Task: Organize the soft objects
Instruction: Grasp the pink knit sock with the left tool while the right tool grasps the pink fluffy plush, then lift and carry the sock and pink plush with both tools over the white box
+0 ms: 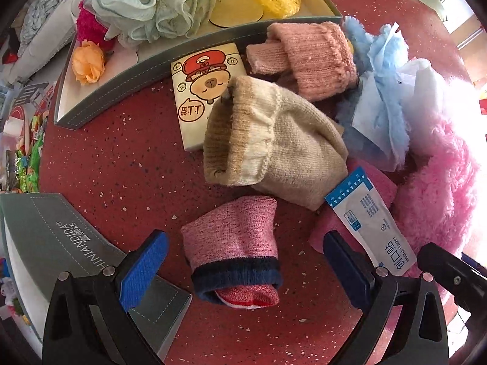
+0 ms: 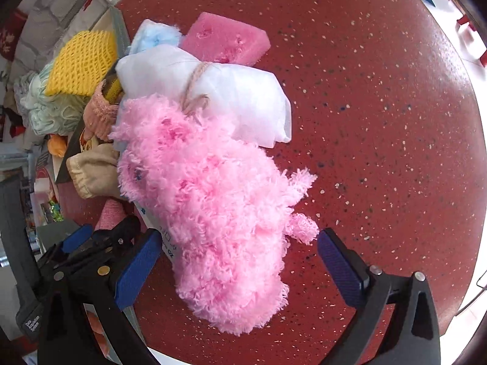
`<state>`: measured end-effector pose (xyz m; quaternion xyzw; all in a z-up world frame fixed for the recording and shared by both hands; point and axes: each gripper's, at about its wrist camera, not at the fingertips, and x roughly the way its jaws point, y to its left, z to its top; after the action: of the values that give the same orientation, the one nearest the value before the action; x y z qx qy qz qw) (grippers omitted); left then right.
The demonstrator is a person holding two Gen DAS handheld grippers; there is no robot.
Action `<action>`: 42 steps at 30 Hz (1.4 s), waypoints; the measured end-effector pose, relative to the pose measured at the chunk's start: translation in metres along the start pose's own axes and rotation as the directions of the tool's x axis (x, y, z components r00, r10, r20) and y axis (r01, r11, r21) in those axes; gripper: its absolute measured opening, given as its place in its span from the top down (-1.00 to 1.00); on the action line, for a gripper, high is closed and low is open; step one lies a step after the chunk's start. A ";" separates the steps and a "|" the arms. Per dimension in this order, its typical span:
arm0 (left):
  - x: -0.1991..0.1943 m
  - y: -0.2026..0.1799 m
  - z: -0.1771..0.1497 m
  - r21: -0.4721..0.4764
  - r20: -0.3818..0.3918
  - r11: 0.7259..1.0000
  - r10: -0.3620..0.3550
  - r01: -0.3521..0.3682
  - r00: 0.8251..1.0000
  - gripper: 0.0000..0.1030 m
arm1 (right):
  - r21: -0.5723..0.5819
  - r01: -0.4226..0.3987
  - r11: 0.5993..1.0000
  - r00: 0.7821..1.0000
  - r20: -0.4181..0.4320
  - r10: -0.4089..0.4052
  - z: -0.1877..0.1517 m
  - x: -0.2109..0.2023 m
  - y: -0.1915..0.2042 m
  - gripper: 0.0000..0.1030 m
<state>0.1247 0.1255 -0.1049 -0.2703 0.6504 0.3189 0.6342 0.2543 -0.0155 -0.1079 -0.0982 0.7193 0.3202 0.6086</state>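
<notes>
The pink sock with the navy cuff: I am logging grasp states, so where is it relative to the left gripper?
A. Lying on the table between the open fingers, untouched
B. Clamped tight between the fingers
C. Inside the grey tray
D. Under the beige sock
A: the pink sock lies on the red table between the spread fingers of the left gripper, with gaps on both sides.

place: home | cues: red speckled table (image 2: 380, 97), socks pile (image 1: 274, 149), quilted bedding (image 1: 36, 27)
</notes>
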 end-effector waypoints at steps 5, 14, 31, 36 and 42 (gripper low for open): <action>0.003 0.010 -0.005 -0.046 -0.005 0.998 -0.052 0.052 0.999 -0.98 | 0.129 -0.067 0.989 0.996 -0.058 0.074 -0.001 0.014 -0.030 0.06; 0.012 0.023 -0.022 -0.044 0.004 0.993 -0.111 0.111 0.994 -1.00 | -0.038 0.139 0.990 0.989 -0.045 -0.140 -0.045 -0.012 -0.068 -0.02; 0.019 0.041 -0.006 -0.059 -0.032 0.981 -0.185 0.183 0.982 -0.91 | -0.022 0.140 0.990 0.988 -0.062 -0.141 -0.049 -0.001 -0.079 -0.08; 0.014 0.035 -0.007 -0.049 -0.038 0.977 -0.211 0.209 0.977 0.10 | -0.068 0.170 0.983 0.983 -0.054 -0.173 -0.050 0.008 -0.068 0.06; 0.007 0.035 -0.013 -0.052 -0.013 0.971 -0.232 0.231 0.973 0.27 | -0.108 0.167 0.980 0.984 -0.049 -0.173 -0.064 0.007 -0.050 0.13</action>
<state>0.0896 0.1386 -0.1095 -0.3630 0.6121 0.2562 0.6541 0.2273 -0.0890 -0.1281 -0.2002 0.7080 0.3010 0.6066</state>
